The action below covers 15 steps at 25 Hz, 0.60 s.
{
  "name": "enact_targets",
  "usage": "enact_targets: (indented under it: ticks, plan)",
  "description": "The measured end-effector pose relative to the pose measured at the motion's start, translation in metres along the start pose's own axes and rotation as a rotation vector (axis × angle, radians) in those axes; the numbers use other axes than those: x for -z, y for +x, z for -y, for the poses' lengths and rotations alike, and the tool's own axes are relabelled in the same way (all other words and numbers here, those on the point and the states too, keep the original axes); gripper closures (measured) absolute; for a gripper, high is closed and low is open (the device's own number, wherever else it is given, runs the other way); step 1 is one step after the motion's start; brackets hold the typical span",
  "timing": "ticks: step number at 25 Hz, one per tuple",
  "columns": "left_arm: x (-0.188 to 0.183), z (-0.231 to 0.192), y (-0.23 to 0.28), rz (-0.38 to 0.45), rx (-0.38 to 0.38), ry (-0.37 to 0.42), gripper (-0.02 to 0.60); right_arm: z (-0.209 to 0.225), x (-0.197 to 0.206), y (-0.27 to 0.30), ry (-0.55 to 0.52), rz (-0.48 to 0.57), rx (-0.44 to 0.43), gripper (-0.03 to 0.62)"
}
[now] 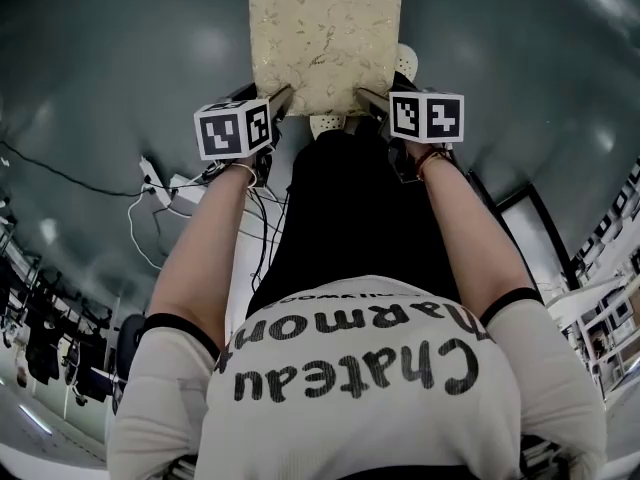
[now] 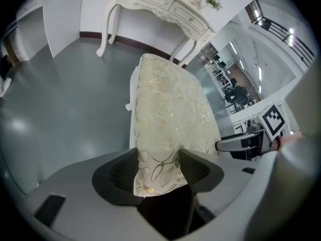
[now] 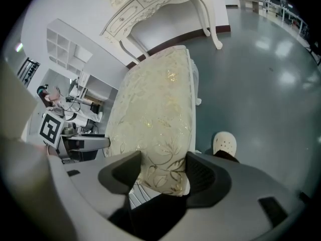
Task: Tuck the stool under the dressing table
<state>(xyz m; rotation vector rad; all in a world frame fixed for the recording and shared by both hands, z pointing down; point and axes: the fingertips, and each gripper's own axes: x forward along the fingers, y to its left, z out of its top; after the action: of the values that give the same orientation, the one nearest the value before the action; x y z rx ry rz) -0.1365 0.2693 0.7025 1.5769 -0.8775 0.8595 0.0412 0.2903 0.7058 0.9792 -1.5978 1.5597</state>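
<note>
In front of the desk [image 2: 150, 1]: the stool [image 2: 170, 104] is gripped at both corners farthest from it.
The grey floor [image 2: 60, 99] spreads out from the white carved desk, which stands against the wall. The stool, with its cream leaf-patterned cushion, points lengthwise at the desk, its far end close to the desk's front legs. The left gripper [image 2: 158, 165] has its jaws clamped on one cushion corner away from the desk, and the right gripper [image 3: 163, 167] is clamped on the other.
</note>
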Motion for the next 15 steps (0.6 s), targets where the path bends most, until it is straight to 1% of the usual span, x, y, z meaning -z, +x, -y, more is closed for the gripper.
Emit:
enact_targets:
  ticks: [2, 6, 7, 8, 9, 11, 12, 13, 14, 15]
  plan:
    - [-0.035, 0.000, -0.003, 0.006, 0.004, 0.001, 0.311, -0.003, -0.033, -0.006, 0.012, 0.011, -0.011, 0.310]
    - [-0.152, -0.001, -0.002, 0.002, 0.014, -0.028, 0.311, -0.004, -0.147, -0.021, 0.028, -0.026, -0.005, 0.310]
    - [-0.172, -0.002, 0.001, 0.005, 0.015, -0.033, 0.311, -0.003, -0.168, -0.021, 0.025, -0.032, -0.001, 0.310]
    - [-0.179, -0.005, 0.003, 0.011, 0.010, -0.033, 0.311, -0.003, -0.176, -0.018, 0.017, -0.033, 0.000, 0.309]
    - [-0.172, -0.009, 0.005, 0.017, 0.002, -0.033, 0.311, -0.003, -0.169, -0.012, 0.010, -0.032, -0.002, 0.309]
    - [-0.133, -0.016, 0.009, 0.031, -0.014, -0.036, 0.313, -0.002, -0.132, 0.002, 0.001, -0.028, -0.012, 0.309]
    - [-0.122, -0.017, 0.011, 0.042, -0.020, -0.041, 0.315, 0.000, -0.123, 0.006, -0.005, -0.026, -0.017, 0.310]
    - [-0.126, -0.015, 0.013, 0.053, -0.023, -0.050, 0.316, 0.002, -0.128, 0.006, -0.012, -0.024, -0.022, 0.309]
    - [-0.143, -0.011, 0.014, 0.063, -0.024, -0.062, 0.316, 0.005, -0.147, 0.000, -0.018, -0.025, -0.026, 0.309]
    - [-0.171, -0.005, 0.013, 0.073, -0.024, -0.077, 0.318, 0.008, -0.177, -0.009, -0.026, -0.029, -0.030, 0.309]
